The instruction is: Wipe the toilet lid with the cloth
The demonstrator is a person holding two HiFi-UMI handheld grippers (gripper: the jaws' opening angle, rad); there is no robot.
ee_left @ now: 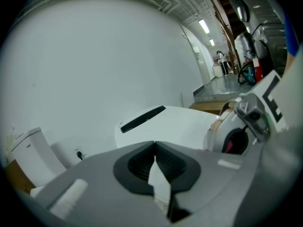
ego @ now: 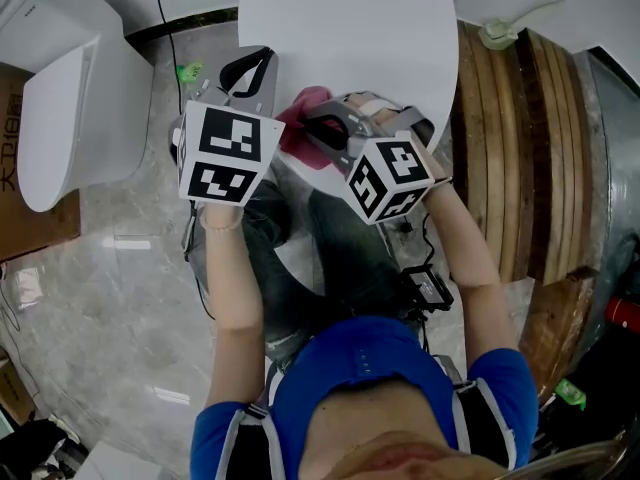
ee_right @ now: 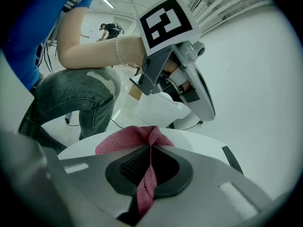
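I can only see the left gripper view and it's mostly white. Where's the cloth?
Observer: The pink terry cloth is pinched in the shut right gripper. Its bunched end rests on the white oval toilet lid.
Operator: Where's my gripper from it?
Observer: The head view shows the left gripper just left of the cloth, at the lid's left rim.
Operator: Who's holding them?
Observer: A person in blue jeans, crouched in front of the lid.
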